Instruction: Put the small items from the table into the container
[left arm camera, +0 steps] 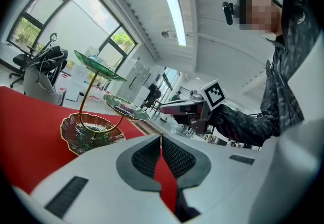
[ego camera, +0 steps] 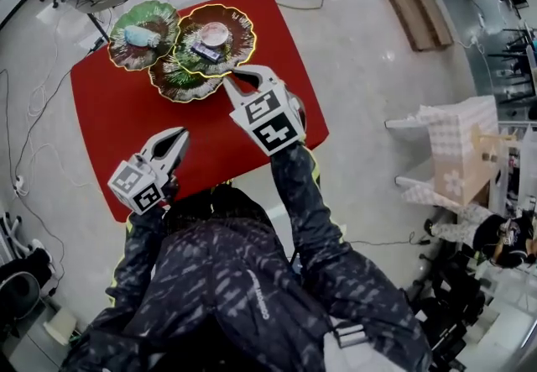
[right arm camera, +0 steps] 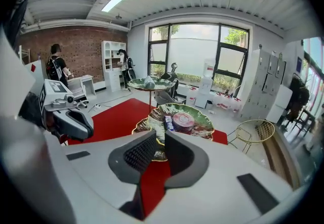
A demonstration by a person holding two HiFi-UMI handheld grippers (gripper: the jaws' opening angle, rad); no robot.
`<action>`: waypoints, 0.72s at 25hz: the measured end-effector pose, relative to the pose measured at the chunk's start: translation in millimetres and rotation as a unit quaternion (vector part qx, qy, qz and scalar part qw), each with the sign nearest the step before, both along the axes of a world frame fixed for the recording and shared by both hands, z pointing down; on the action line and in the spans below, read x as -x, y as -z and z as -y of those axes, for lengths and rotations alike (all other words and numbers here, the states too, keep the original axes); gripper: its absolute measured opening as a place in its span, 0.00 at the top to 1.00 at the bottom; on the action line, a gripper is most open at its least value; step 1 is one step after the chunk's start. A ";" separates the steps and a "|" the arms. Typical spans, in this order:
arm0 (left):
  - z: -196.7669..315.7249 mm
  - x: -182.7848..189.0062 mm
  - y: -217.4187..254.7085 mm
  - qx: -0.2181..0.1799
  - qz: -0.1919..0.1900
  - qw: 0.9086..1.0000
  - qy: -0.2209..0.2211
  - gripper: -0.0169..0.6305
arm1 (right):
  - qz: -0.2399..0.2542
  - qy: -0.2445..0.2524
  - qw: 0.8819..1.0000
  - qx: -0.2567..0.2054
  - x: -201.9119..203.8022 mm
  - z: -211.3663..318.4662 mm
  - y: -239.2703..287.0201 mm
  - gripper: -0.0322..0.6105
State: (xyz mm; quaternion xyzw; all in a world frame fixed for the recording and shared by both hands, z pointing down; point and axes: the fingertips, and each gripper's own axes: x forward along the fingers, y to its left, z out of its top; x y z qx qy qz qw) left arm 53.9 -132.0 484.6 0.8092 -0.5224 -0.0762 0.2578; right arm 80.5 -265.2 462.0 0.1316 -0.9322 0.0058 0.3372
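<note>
Head view, container: the tiered dish stand (ego camera: pixel 180 55) stands at the far end of the red table (ego camera: pixel 109 110). It carries three leaf-shaped dishes.
Head view, top dish (ego camera: pixel 122 47): holds one pale blue item (ego camera: pixel 141 36).
Head view, middle dish (ego camera: pixel 243 30): holds a round pink item (ego camera: pixel 214 32) and, just beside it, a blue packet (ego camera: pixel 205 52).
Head view, bottom dish (ego camera: pixel 176 85): appears empty.
Head view, table top: no loose small item shows.
Head view, right tongs (ego camera: pixel 235 76): raised just beside the middle dish, with nothing held.
Left gripper view, left tongs (left arm camera: pixel 161 137): tips closed together, nothing between them, low over the table and apart from the stand.
Left gripper view, stand: a thin wire stem carries the dishes, so it is judged easy to tip. The dishes look glassy and fragile.
Right gripper view, right tongs (right arm camera: pixel 161 139): a narrow gap remains between the pads, and they are empty. They point at the middle dish (right arm camera: pixel 200 129).
Right gripper view, round pink item (right arm camera: pixel 183 119): judged stiff and light. Take it across its width.
Right gripper view, blue packet (right arm camera: pixel 168 123): judged flat, light and slick-wrapped. Take it across its short sides.
</note>
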 end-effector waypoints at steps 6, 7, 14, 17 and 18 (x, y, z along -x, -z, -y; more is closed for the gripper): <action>-19.9 -15.9 15.7 -0.008 0.010 1.000 -0.013 0.95 | 0.032 0.001 0.999 0.044 -16.0 -51.0 -5.5 0.90; -25.8 -19.1 18.7 -0.010 0.009 1.000 -0.014 0.95 | 0.034 0.004 0.998 0.052 -17.6 -61.6 -6.6 0.90; -85.6 -33.7 30.8 -0.016 0.009 1.000 -0.022 0.95 | 0.027 0.022 0.998 0.061 -21.0 -140.0 -8.9 0.90; -117.8 -40.9 34.2 -0.023 0.008 0.999 -0.022 0.95 | 0.027 0.025 0.997 0.061 -28.0 -174.7 -5.8 0.90; -128.2 -43.5 36.9 -0.024 0.007 0.999 -0.022 0.95 | 0.027 0.024 0.998 0.061 -30.6 -185.1 -3.7 0.90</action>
